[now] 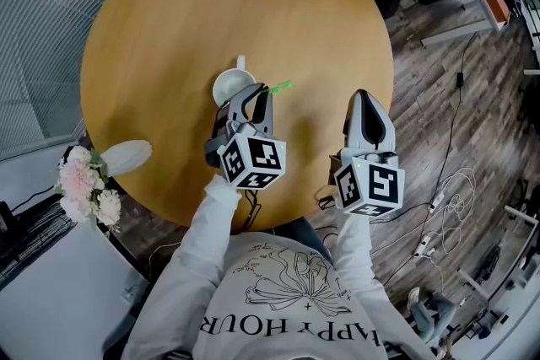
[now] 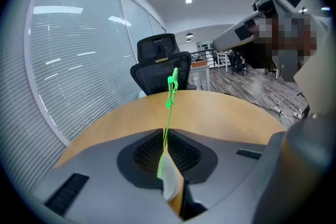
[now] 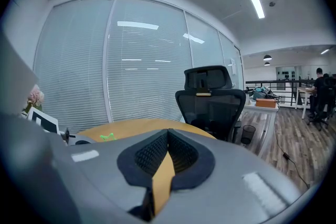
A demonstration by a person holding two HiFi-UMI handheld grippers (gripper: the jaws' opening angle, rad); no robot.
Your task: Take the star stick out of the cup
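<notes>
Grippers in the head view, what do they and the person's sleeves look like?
The left gripper and right gripper are grey tapering shells with black ribbed pads. Each carries a white cube bearing black square markers. The sleeves are long and white.

The star stick (image 2: 169, 97) is bright green, the cup (image 1: 233, 85) white, the desk (image 1: 169, 29) a warm honey-brown. The left tongs (image 1: 257, 90) and the right tongs (image 1: 361, 95) are grey with black ribbed pads (image 2: 146, 152) — their cubes (image 1: 251, 160) white with black square markers. The flowers (image 1: 84, 185) are pale pink; the floor (image 1: 456, 122) shows grey-brown planks.
</notes>
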